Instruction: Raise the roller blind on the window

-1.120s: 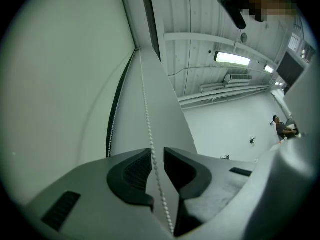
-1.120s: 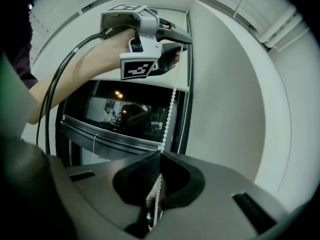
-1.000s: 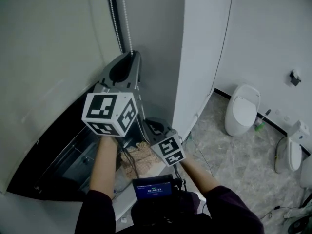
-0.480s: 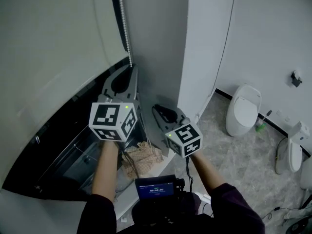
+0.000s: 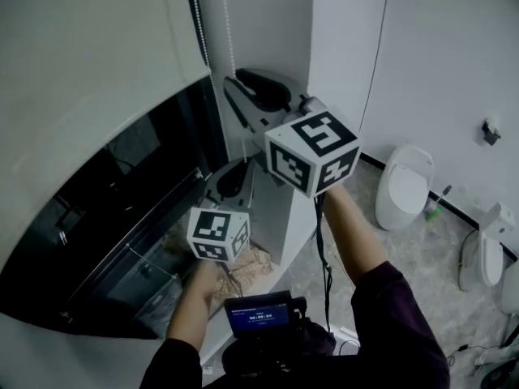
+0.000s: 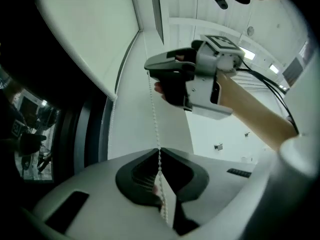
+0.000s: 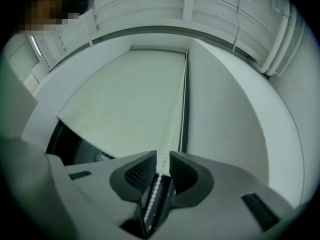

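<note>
The white roller blind (image 5: 89, 79) covers the upper part of the dark window (image 5: 122, 217). Its bead chain (image 5: 230, 47) hangs beside the window's right edge. My right gripper (image 5: 229, 79) is raised high on the chain. In the right gripper view the chain (image 7: 172, 129) runs through a narrow gap in my right gripper (image 7: 163, 159), whose jaws stand slightly apart, below the blind (image 7: 125, 99). My left gripper (image 5: 242, 164) is lower. In the left gripper view my left gripper (image 6: 159, 151) is shut on the chain (image 6: 154, 114), which rises straight to the right gripper (image 6: 148, 68).
A white wall corner (image 5: 340, 71) stands right of the chain. A toilet (image 5: 403, 183) and another white fixture (image 5: 486, 245) are on the grey floor at the right. A beige cloth (image 5: 235, 270) lies on the sill, and a small screen (image 5: 258, 313) sits at my chest.
My right gripper has risen from below the left one to high on the chain. The left gripper has come down with the chain, and more dark window shows under the blind.
</note>
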